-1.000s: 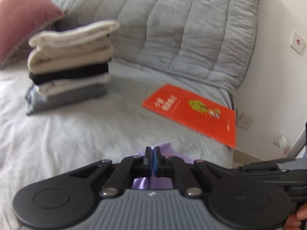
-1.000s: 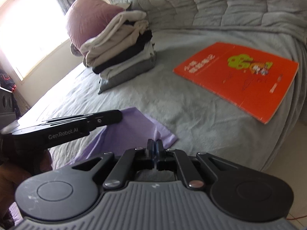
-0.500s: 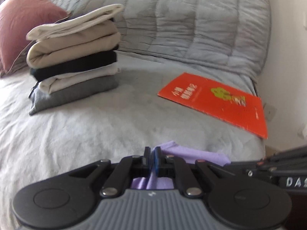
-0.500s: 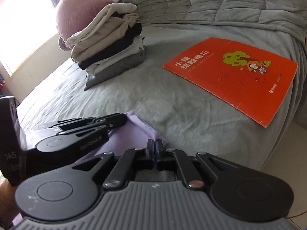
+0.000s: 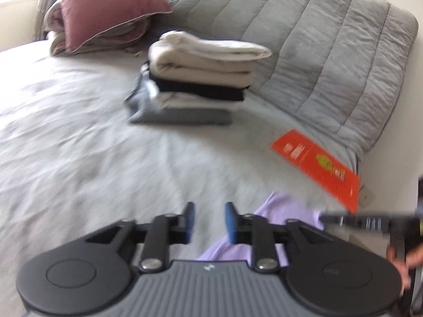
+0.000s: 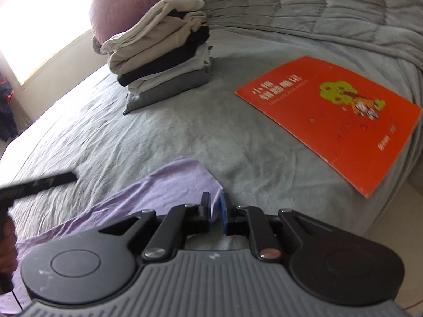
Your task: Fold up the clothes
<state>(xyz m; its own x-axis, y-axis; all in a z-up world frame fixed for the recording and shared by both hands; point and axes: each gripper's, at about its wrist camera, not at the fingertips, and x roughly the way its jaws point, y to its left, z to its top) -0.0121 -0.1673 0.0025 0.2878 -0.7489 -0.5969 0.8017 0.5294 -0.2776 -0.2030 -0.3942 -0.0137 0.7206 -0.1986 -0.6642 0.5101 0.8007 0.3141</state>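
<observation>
Bedding is spread ahead of both jaws as the folding surface. Purple cloth is laid just beyond the right gripper, being released; the left gripper is opening, nothing between.

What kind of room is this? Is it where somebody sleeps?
Most likely a bedroom. The clothes lie on a bed covered with a grey sheet, a pink pillow and a grey quilt sit at its far end, and a stack of folded clothes rests on it.
</observation>
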